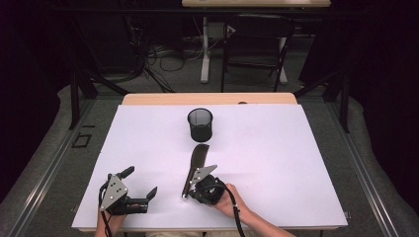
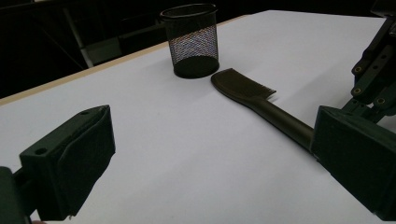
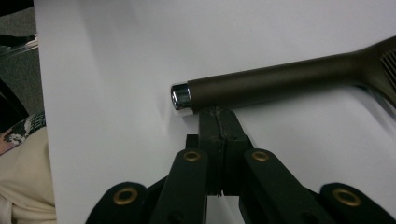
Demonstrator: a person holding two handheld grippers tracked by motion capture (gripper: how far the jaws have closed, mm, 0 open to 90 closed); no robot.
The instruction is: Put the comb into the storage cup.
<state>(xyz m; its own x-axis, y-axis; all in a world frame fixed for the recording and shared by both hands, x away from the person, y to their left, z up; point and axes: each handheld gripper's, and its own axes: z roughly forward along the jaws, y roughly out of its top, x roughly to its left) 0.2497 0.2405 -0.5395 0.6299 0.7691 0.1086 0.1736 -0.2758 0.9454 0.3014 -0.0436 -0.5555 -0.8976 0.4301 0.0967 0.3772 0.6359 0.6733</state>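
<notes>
While the white surface (image 1: 276,163) is looked at from above, the left tongs (image 1: 141,183) are seen first, down by the near edge and well to the left of the brush. They are held in a hand (image 1: 106,223), and their two jaws are spread wide apart with nothing between them. In the left gripper view the same two jaws are seen far apart, with only bare white surface between them.

Next, the dark brush (image 1: 196,163) is found lying flat on the surface, near the middle. Its wide head is pointed away toward the far side, and its thin handle is pointed back toward the near edge. A shiny silver cap (image 3: 180,96) is seen at the end of the handle.

Just past the head of the brush, a black mesh cup (image 1: 200,124) is seen standing upright. The cup and the brush are close together, but whether they touch cannot be told.

Last, the right tongs (image 1: 193,183) are found at the handle end of the brush, on its right side. Their jaws are pressed together, and nothing is pinched between them. In the right gripper view the closed tips are seen right up against the side of the handle, near the silver cap.
</notes>
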